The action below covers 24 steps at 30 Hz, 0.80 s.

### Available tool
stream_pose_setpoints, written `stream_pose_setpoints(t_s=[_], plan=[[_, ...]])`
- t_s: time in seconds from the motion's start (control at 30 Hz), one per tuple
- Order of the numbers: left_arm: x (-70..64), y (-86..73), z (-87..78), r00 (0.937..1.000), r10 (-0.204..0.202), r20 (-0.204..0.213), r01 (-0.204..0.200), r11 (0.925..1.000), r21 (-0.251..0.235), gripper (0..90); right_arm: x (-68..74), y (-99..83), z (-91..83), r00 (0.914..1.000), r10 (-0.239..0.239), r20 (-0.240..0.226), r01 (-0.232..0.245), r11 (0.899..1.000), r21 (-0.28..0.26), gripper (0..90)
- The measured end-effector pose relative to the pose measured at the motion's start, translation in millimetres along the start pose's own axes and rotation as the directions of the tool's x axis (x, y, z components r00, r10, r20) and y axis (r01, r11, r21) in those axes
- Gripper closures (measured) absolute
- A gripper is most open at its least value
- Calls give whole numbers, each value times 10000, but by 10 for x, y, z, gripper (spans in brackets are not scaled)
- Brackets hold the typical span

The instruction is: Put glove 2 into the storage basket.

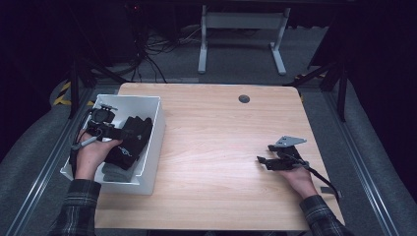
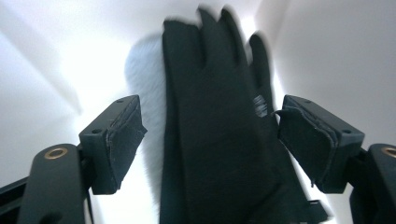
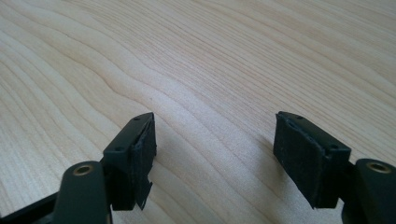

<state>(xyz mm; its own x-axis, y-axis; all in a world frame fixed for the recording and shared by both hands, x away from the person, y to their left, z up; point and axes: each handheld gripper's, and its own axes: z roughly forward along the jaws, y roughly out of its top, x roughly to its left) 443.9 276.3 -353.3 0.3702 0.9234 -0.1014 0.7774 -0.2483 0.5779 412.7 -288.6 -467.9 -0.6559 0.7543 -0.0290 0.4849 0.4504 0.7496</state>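
Observation:
A black glove [image 1: 132, 140] lies inside the white bin [image 1: 153, 139] at the table's left side. In the left gripper view the glove [image 2: 219, 130] stretches fingers-up between the two wide-apart pads, and neither pad touches it. My left gripper [image 1: 129, 132] is down inside the bin, open over the glove [image 2: 210, 140]. Low over bare wood on the right side of the table, my right gripper [image 1: 263, 160] is open, with nothing between its pads [image 3: 215, 158].
The wooden table [image 1: 221, 147] has a small dark grommet [image 1: 244, 99] near its far edge. A grey piece [image 1: 115, 173] lies in the bin's near end. A white desk frame [image 1: 241, 34] and cables [image 1: 157, 49] stand on the floor beyond.

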Motion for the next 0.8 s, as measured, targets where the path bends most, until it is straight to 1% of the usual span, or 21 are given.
stream_pose_setpoints(t_s=[0.07, 0.17, 0.23, 0.3, 0.33, 0.37, 0.4, 0.53, 0.67, 0.7, 0.73, 0.77, 0.8], plan=[[-59, 24, -45, 9999, 143, 94, -141, 9996, -228, 230, 0, 0, 0, 10000, 0, -3, 0, 10000, 0, 304], [-146, 60, -92, 9988, 304, 385, -285, 9984, -487, 230, 0, 0, 0, 10000, -1, -2, 1, 10000, 1, 304], [-229, 92, -133, 9969, 498, 610, -456, 9965, -695, 230, 0, 0, 0, 10000, 1, -3, -1, 10000, 2, 304], [-309, 119, -163, 9933, 690, 930, -607, 9942, -887, 231, 0, 0, 0, 10000, -2, -3, 2, 10000, 1, 304], [-374, 137, -171, 9914, 838, 1008, -739, 9924, -986, 231, 0, 0, 0, 10000, -2, -3, 2, 10000, 1, 304], [-374, 137, -171, 9914, 838, 1008, -739, 9924, -986, 231, 0, 0, 0, 10000, -2, -3, 2, 10000, 1, 304], [-427, 152, -175, 9894, 961, 1092, -847, 9909, -1047, 231, 0, 0, 0, 10000, -12, 0, 12, 10000, 2, 304], [-681, 210, -169, 9772, 1503, 1498, -1310, 9826, -1316, 231, 0, 0, 0, 10000, -7, -1, 7, 10000, 3, 303], [-931, 260, -138, 9650, 1844, 1864, -1570, 9757, -1526, 231, 0, 0, 0, 10000, -9, -2, 9, 10000, 4, 302], [-1045, 278, -117, 9589, 2046, 1966, -1746, 9716, -1595, 231, 0, 0, 1, 10000, -13, -19, 13, 10000, -1, 301], [-1045, 278, -117, 9589, 2046, 1966, -1746, 9716, -1595, 231, 0, 0, 1, 10000, -13, -19, 13, 10000, -1, 301], [-1128, 287, -99, 9541, 2177, 2059, -1856, 9688, -1643, 230, 0, 0, 1, 10000, -15, -20, 15, 10000, -1, 299], [-1184, 290, -85, 9509, 2204, 2173, -1861, 9682, -1674, 230, 0, 0, 1, 10000, -15, -20, 15, 10000, -1, 299]])
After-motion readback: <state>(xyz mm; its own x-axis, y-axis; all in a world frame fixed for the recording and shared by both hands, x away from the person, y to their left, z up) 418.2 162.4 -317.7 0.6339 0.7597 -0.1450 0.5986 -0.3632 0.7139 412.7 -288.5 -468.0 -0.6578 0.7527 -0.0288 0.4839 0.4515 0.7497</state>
